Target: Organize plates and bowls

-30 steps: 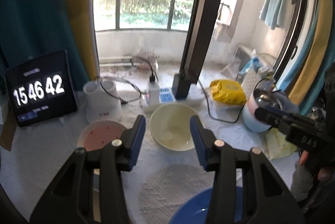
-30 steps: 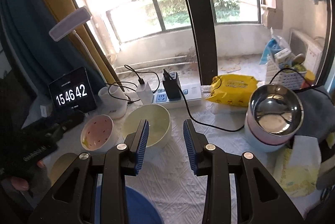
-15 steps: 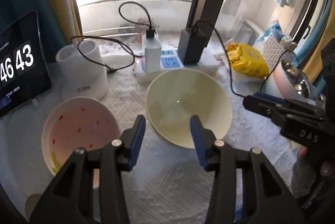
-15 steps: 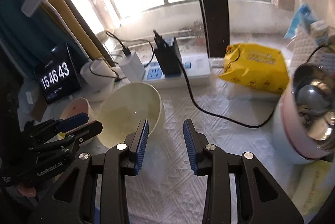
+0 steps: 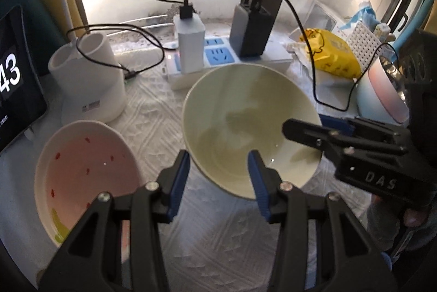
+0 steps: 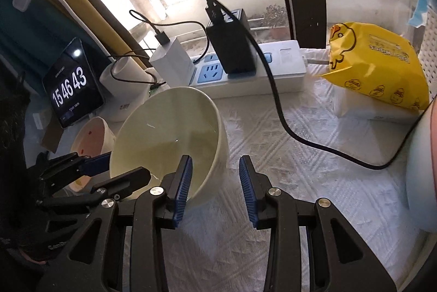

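Observation:
A pale yellow-green bowl (image 5: 245, 122) stands on the white tablecloth; it also shows in the right wrist view (image 6: 169, 133). My left gripper (image 5: 218, 180) is open, its jaws straddling the bowl's near rim. My right gripper (image 6: 214, 182) is open, its jaws straddling the bowl's right rim, one finger inside. The right gripper's fingers (image 5: 306, 130) show over the bowl's right rim in the left wrist view. A white bowl with a pink inside (image 5: 84, 171) sits to the left (image 6: 92, 136).
A power strip (image 6: 256, 70) with chargers and cables lies behind the bowls. A white lamp base (image 5: 87, 84), a clock tablet (image 6: 71, 90), a yellow wipes pack (image 6: 374, 73) and stacked pink and blue bowls (image 5: 382, 98) surround the cloth.
Both grippers have moved forward and down to the pale bowl. Their open jaws now straddle its rim from two sides.

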{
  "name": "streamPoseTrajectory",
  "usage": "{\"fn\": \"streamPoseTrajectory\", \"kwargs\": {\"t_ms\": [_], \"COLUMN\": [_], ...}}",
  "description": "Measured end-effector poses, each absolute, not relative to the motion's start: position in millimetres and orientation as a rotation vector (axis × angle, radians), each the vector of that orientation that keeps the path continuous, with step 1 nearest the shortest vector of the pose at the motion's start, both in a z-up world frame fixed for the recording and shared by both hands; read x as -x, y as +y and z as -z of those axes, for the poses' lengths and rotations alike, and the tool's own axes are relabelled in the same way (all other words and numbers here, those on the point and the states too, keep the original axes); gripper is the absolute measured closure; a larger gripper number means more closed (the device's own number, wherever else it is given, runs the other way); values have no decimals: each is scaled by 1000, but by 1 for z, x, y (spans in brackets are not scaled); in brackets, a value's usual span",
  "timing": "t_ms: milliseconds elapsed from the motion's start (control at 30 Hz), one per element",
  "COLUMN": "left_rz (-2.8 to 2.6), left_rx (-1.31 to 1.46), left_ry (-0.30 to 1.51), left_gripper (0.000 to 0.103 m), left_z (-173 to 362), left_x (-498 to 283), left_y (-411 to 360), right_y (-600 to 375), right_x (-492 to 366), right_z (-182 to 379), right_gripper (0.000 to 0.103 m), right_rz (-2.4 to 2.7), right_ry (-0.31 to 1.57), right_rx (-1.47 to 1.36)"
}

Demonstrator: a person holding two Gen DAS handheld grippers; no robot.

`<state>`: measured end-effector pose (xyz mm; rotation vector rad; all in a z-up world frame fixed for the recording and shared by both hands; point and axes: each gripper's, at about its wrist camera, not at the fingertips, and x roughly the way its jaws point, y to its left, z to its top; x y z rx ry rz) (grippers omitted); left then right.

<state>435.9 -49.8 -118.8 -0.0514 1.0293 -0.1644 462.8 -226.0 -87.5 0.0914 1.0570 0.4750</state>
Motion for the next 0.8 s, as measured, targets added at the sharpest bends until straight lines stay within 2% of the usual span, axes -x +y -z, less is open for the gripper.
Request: {"fn": "streamPoseTrajectory", "kwargs": {"t_ms": [233,300,367,667,800], "left_rz": [191,201,195,178,184], "left_rx": [28,23,14,11,21], "left_ry": [1031,1036,1035,1018,1005], "left_gripper": [58,62,64,78,79], "left_z": [123,125,126,127,125], "left_x": [-438,-438,-437,-435,-433], "left_y": [-56,-59,-60,-56,-55], "right_y": [-221,-217,-215,-217,-222], "right_x": [-465,-467,-465,-461,-459], "right_z": [101,113,118,112,105], "right_gripper": [67,75,78,81,86], "right_rz": [-499,-506,-503,-499,-490], "right_ry": [1079,1116,1117,1103,1086], "right_rx": [-62,-60,-59,-60,-68]}}
